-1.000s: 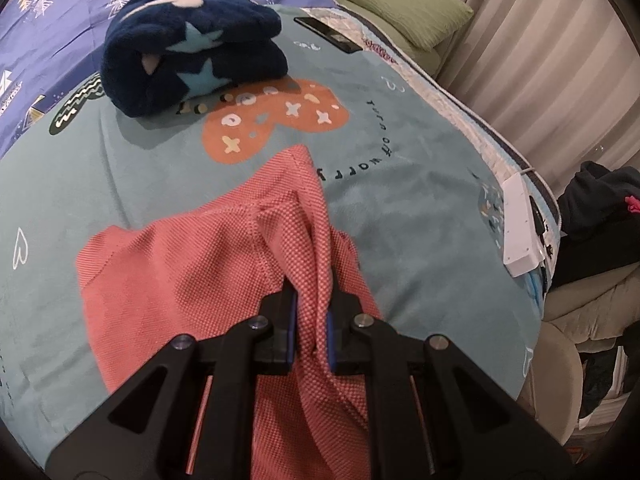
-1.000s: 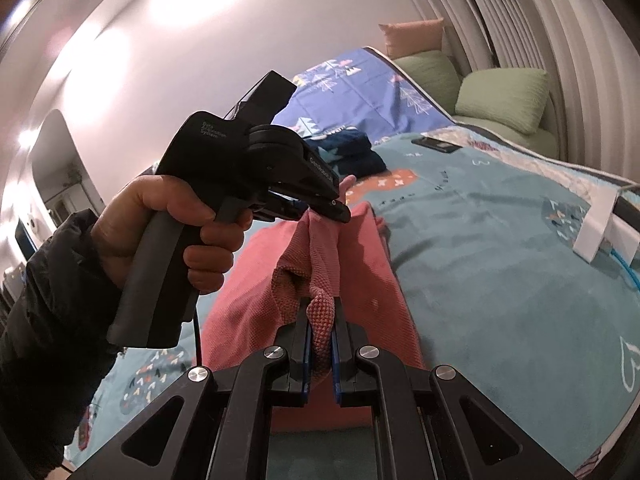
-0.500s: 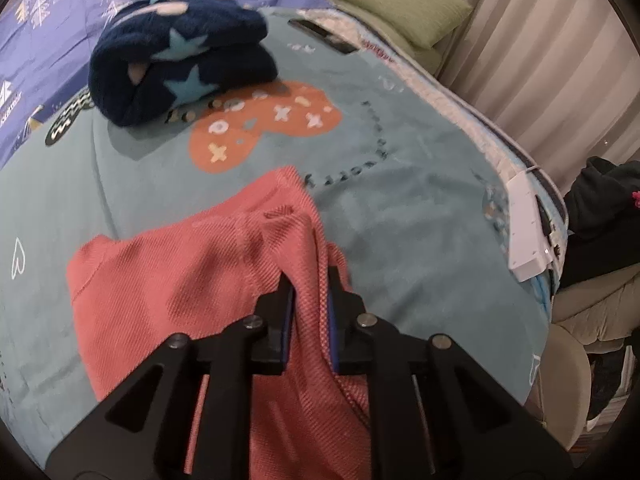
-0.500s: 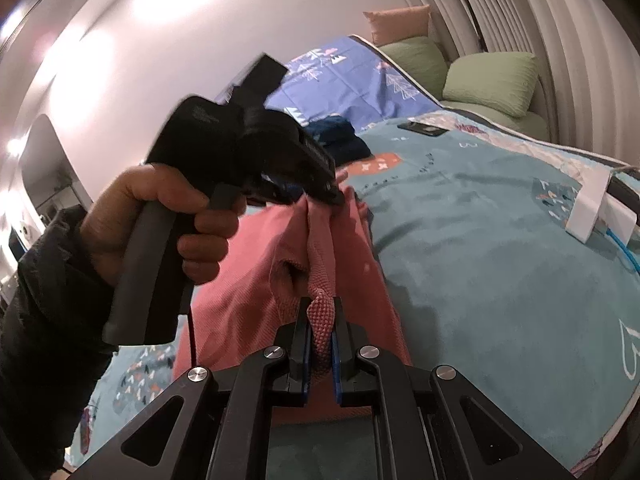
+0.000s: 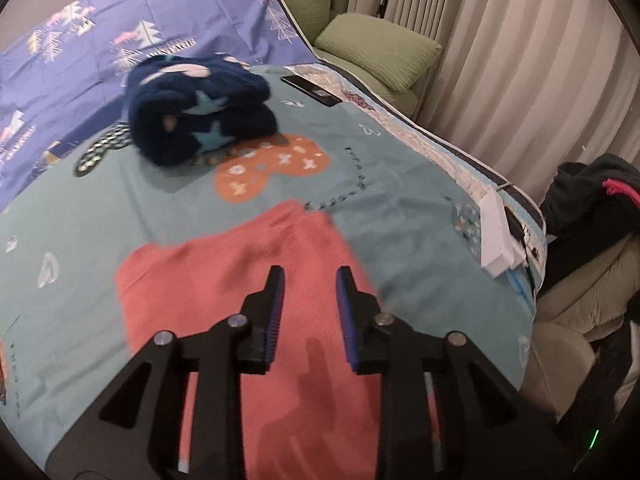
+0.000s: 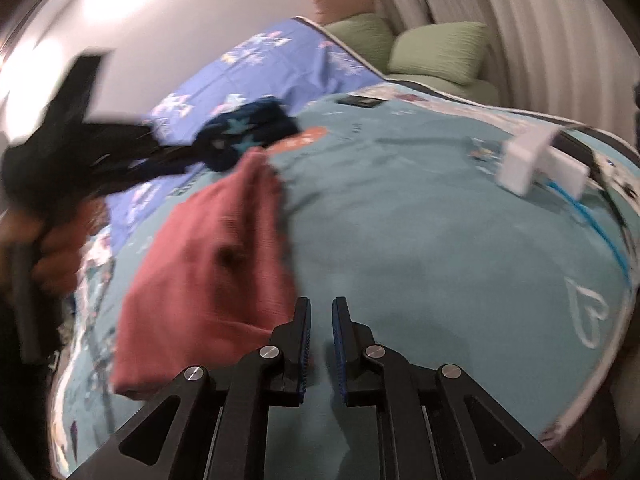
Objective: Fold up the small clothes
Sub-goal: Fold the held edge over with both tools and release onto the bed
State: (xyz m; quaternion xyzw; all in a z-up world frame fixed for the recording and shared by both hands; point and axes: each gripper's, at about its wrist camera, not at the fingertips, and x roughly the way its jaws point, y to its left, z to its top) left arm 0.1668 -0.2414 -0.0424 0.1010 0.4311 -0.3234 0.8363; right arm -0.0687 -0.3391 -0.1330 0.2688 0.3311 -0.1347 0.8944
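folded garment [image 5: 256,280] on bed [image 5: 400,220], bundle [image 5: 196,112] behind.

Coral-red garment [image 5: 256,280]; navy star-patterned bundle [image 5: 200,116]; teal blanket [image 5: 400,216].

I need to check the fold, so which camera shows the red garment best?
Left wrist: the red garment lies flat, nearly whole, only slightly blurred. The right wrist shows it side-on, heavily smeared by motion.

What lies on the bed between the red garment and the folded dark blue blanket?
Only bare teal bedcover with its orange heart print separates the red garment and the dark blue blanket, seen in the left wrist view.
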